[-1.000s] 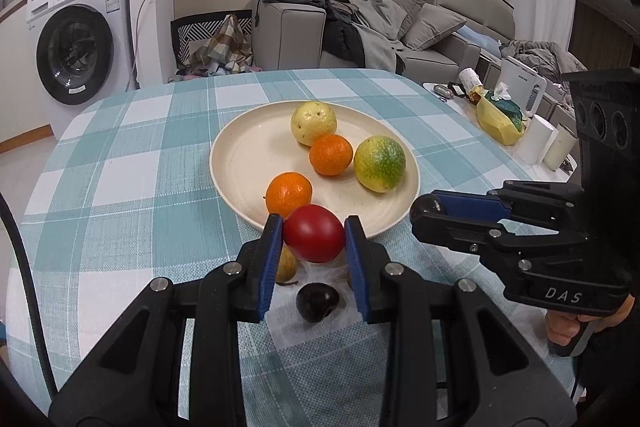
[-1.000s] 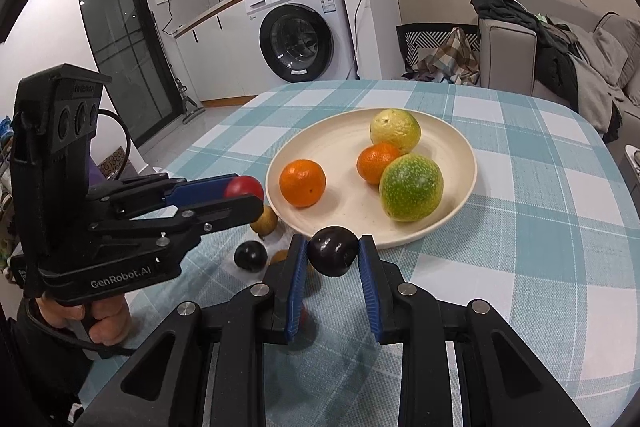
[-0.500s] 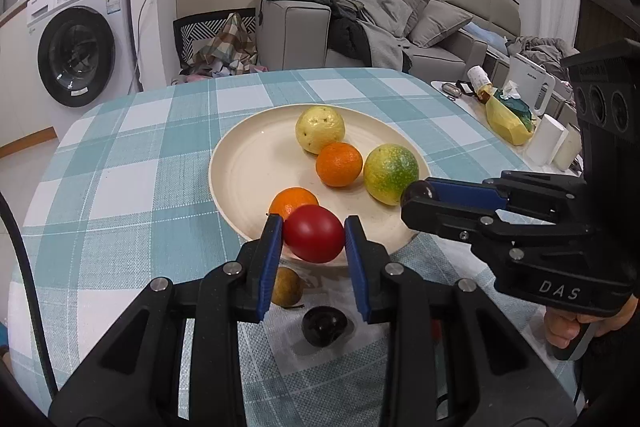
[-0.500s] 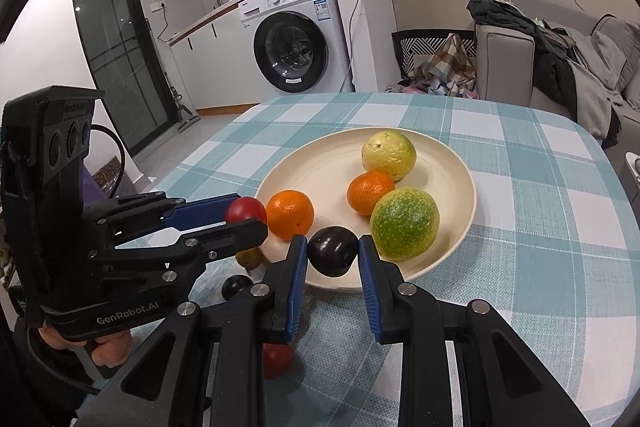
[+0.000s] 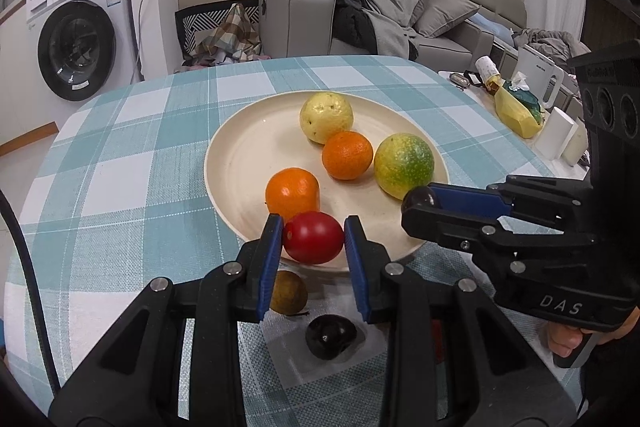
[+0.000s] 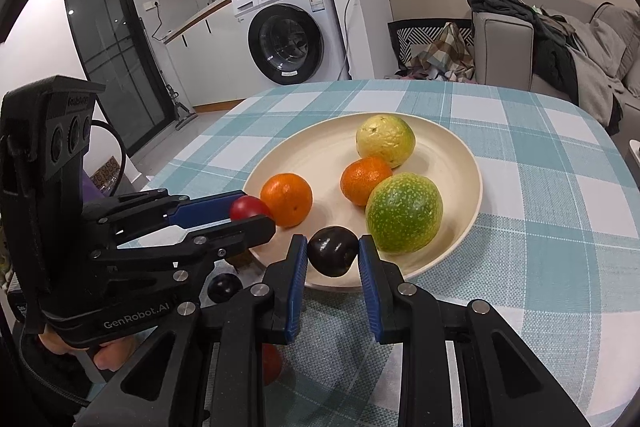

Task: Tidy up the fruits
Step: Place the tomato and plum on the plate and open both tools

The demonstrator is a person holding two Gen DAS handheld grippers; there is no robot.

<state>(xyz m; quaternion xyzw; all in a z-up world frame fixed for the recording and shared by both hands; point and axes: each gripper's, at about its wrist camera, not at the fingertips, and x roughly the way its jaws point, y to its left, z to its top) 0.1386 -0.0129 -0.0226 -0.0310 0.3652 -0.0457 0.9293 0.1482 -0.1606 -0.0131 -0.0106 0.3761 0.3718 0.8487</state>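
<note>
My left gripper is shut on a red tomato, held over the near rim of the cream plate. My right gripper is shut on a dark plum, also at the plate's near rim, and shows from the side in the left wrist view. On the plate lie two oranges, a yellow fruit and a green-yellow fruit. On the cloth below the left gripper sit a small brown fruit and another dark plum.
The round table wears a teal checked cloth. A red fruit lies half hidden under my right gripper's fingers. A washing machine and a sofa with clothes stand beyond the table; bottles and boxes crowd a side surface at right.
Both grippers have moved forward with their fruits, from over the cloth to the plate's near rim. The loose fruits on the cloth now lie further back under them.
</note>
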